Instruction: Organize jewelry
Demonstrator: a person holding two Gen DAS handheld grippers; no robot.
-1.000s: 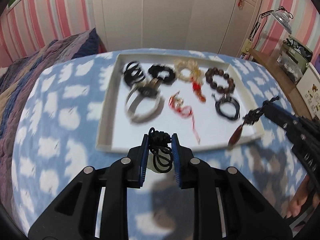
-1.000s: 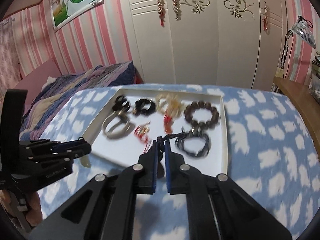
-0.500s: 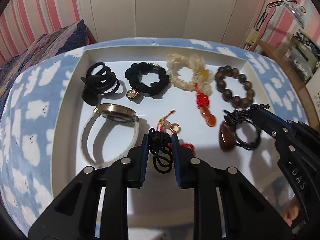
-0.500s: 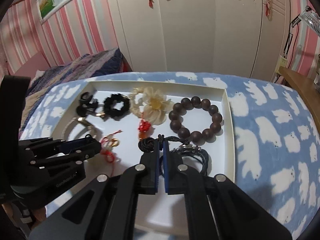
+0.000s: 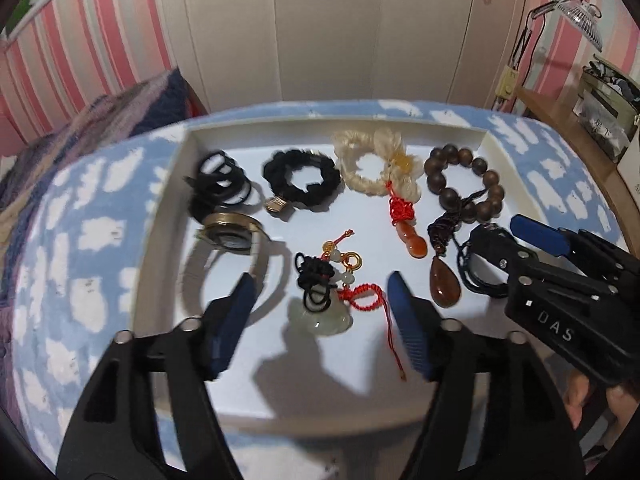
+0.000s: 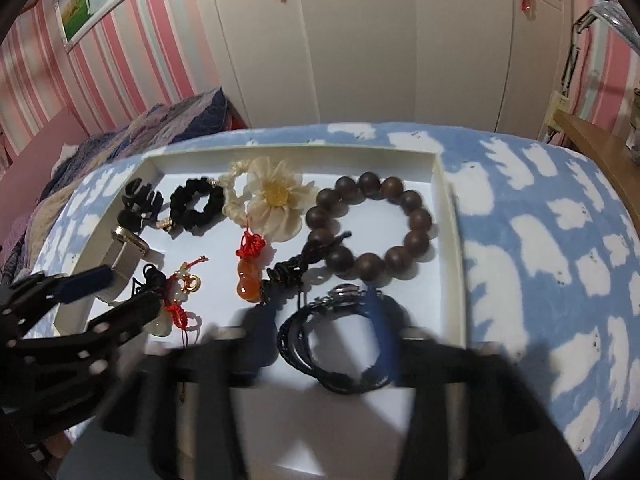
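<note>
Both grippers' jaws are opening: the left gripper (image 5: 320,308) no longer pinches the jade pendant (image 5: 322,316), lying in the tray (image 5: 168,216); the right gripper's (image 6: 316,332) amber pendant (image 5: 443,288) lies at three o'clock.

The tray (image 5: 168,216) is white, on a blue cloth (image 5: 92,248) patterned with white shapes. At its twelve o'clock edge lie a black scrunchie (image 5: 302,178), a cream one (image 5: 376,164) and dark brown beads (image 5: 464,182). Nearer six o'clock are a pale green pendant (image 5: 320,318) on black cord and a red knotted cord (image 5: 362,294). The walls (image 5: 100,28) are striped pink and white.
</note>
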